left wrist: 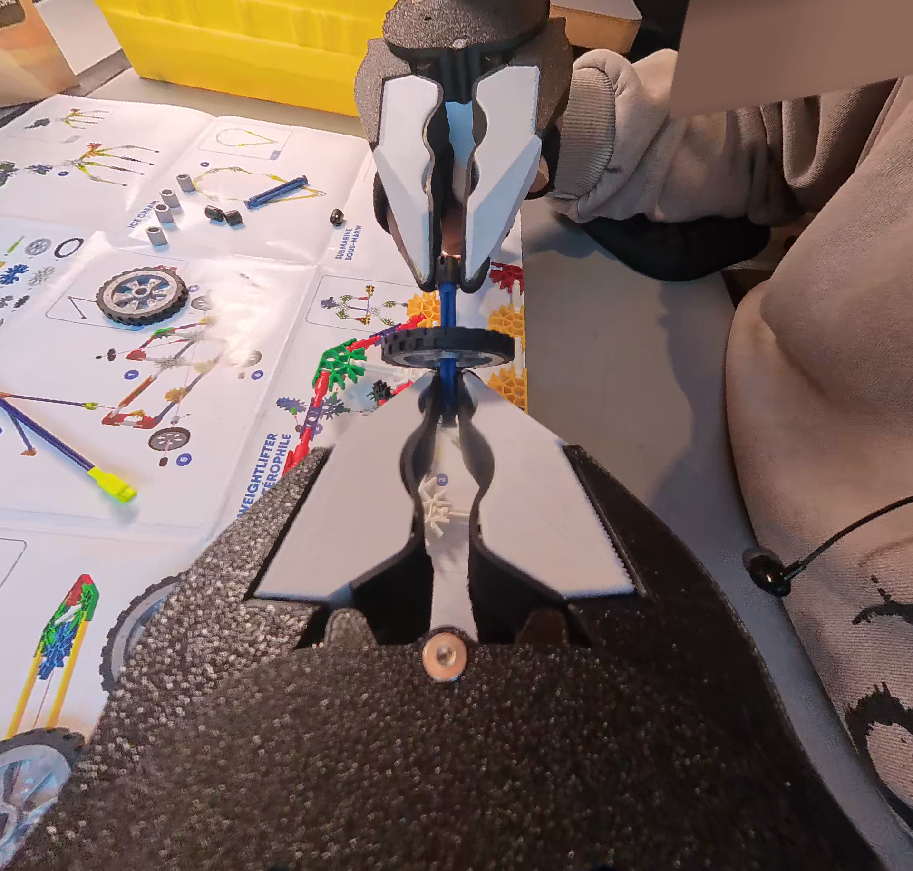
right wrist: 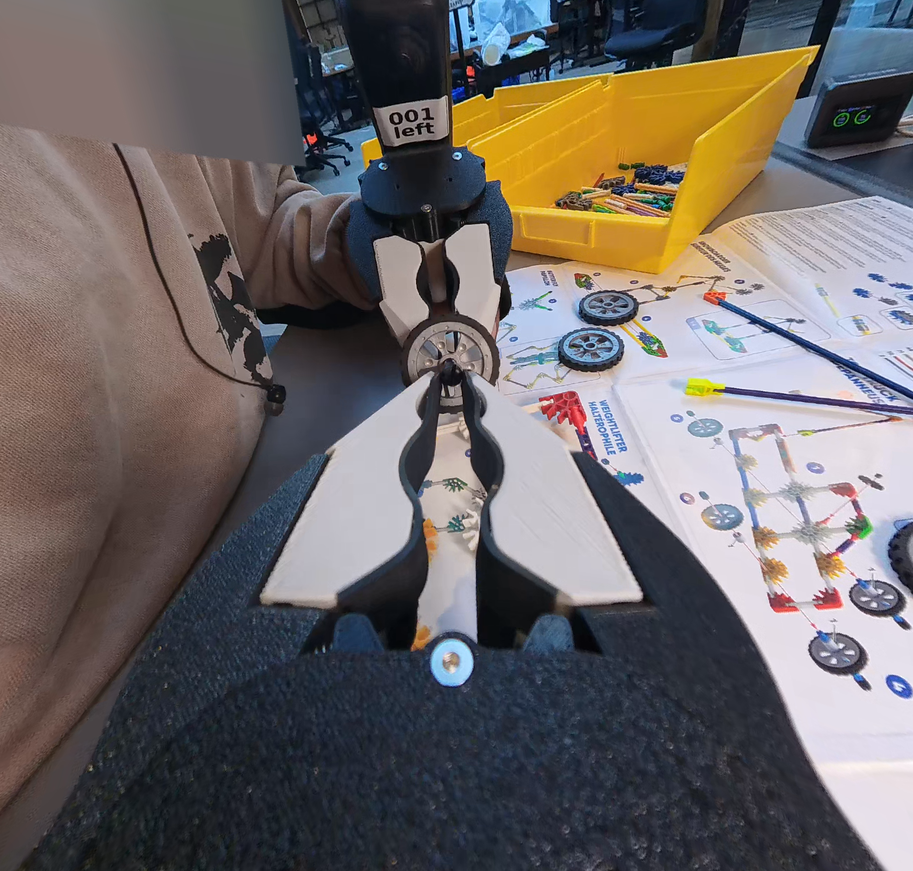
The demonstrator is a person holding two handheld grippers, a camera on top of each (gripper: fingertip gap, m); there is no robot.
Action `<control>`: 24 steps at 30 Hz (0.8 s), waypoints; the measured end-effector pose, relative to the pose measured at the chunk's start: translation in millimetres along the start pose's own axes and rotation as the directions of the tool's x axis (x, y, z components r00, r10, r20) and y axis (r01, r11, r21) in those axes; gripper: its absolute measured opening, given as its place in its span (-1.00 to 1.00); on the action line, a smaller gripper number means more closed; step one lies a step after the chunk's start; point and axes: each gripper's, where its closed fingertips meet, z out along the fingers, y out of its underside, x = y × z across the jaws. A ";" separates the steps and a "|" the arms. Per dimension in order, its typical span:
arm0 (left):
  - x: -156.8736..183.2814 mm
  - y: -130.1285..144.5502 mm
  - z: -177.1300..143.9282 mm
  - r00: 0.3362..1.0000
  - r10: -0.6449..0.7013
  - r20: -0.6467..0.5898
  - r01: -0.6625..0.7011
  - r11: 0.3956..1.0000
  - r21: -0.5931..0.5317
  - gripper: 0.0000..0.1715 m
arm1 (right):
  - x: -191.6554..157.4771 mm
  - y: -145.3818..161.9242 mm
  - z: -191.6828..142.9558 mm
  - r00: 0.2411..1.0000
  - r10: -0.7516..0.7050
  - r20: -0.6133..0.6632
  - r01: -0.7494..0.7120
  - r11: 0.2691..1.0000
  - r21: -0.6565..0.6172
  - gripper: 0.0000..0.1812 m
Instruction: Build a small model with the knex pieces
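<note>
Left wrist view. The left tongs (left wrist: 447, 395) are closed on the near end of a blue rod (left wrist: 448, 311). A black-tyred wheel (left wrist: 447, 348) is threaded on the rod, seen edge-on, just beyond the fingertips. The right tongs (left wrist: 448, 274) face them from the far side, closed on a small black cap at the rod's far end. Rod and wheel hang above the right edge of a printed instruction sheet (left wrist: 237, 304) spread on the counter (left wrist: 607, 353). On the sheet lie a loose wheel (left wrist: 142, 295), four grey spacers (left wrist: 168, 207), and a dark rod with a yellow-green connector (left wrist: 111, 484). A yellow bin (left wrist: 237, 22) stands behind.

Right wrist view. The right tongs (right wrist: 448, 378) are closed on the black cap at the wheel's (right wrist: 448, 348) hub; the wheel shows face-on, with the left tongs (right wrist: 444, 314) directly behind it. Two more wheels (right wrist: 607, 306) rest on the sheet (right wrist: 691, 452). The yellow bin (right wrist: 642, 155) holds mixed rods and connectors.
</note>
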 end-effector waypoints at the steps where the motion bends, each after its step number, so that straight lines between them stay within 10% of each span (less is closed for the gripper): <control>1: 0.2 -0.3 -0.1 1.000 0.002 0.000 -0.002 1.000 0.001 -0.98 | -0.1 -0.4 -0.1 1.000 0.001 0.000 -0.001 1.000 0.002 -0.93; 24: -0.6 15.1 5.2 0.999 0.042 0.025 -0.039 0.994 -0.106 -0.99 | -1.9 10.5 6.2 1.000 -0.007 -0.003 0.007 0.998 -0.063 -0.93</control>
